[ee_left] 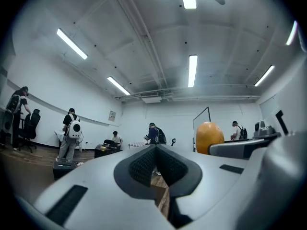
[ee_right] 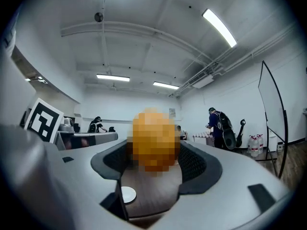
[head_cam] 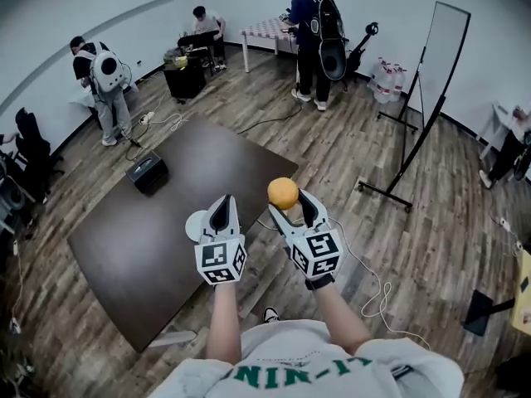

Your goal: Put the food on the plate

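The orange (head_cam: 283,193) is being held by the right hand-held gripper (head_cam: 291,205); the plate (head_cam: 196,225) is lying leftward on the counter (head_cam: 124,247), beside the closed, empty left hand-held gripper (head_cam: 221,206).

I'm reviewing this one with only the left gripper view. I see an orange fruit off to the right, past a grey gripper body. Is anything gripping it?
Observer: Yes. The right gripper has its pads closed on the orange fruit and holds it up in the air.
Operator: Where is the plate? I see none.
Observer: A white plate lies on the dark table. In the head view it is partly behind the left gripper.
Operator: Is anything on it?
Observer: No. The right gripper view shows it bare.
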`<state>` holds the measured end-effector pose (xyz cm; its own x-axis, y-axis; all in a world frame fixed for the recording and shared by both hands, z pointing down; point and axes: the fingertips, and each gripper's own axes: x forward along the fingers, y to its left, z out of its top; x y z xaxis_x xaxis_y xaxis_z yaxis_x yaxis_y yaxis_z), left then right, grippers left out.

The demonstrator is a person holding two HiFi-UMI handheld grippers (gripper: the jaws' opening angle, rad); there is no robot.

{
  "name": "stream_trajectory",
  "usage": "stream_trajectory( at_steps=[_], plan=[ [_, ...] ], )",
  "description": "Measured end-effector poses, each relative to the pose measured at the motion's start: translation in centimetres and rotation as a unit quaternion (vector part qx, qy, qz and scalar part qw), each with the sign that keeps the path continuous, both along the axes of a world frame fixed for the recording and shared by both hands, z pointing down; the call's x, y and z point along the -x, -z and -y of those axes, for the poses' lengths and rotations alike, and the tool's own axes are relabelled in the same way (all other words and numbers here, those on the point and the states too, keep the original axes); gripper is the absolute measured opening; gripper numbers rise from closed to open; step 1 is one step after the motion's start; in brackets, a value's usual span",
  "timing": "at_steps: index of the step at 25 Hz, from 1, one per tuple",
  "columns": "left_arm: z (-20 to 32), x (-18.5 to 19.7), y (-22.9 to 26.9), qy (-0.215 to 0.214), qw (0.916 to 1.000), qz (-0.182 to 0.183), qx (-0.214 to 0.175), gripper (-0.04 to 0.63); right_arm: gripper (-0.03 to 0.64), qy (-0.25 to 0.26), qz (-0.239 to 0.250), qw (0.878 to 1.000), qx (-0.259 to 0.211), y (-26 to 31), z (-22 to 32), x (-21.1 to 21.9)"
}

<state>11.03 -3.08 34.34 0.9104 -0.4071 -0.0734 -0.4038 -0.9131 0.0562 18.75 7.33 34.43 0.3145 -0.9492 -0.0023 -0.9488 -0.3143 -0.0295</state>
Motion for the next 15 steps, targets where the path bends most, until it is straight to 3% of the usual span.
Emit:
stream_trajectory(
  at_steps=[8, 15],
  plan=[
    [9.3, 0.9, -2.7, 0.053, 0.9984, 0.012, 0.013, 0.012, 0.318, 0.060, 0.002, 0.998, 0.022, -2.1, 11.5, -0.5],
    [17.1, 2.9, -4.9, 0.130, 0.9908, 0.021, 0.032, 0.012, 0.318, 0.154, 0.003, 0.987, 0.046, -4.4, 21.1, 1.5]
  ],
)
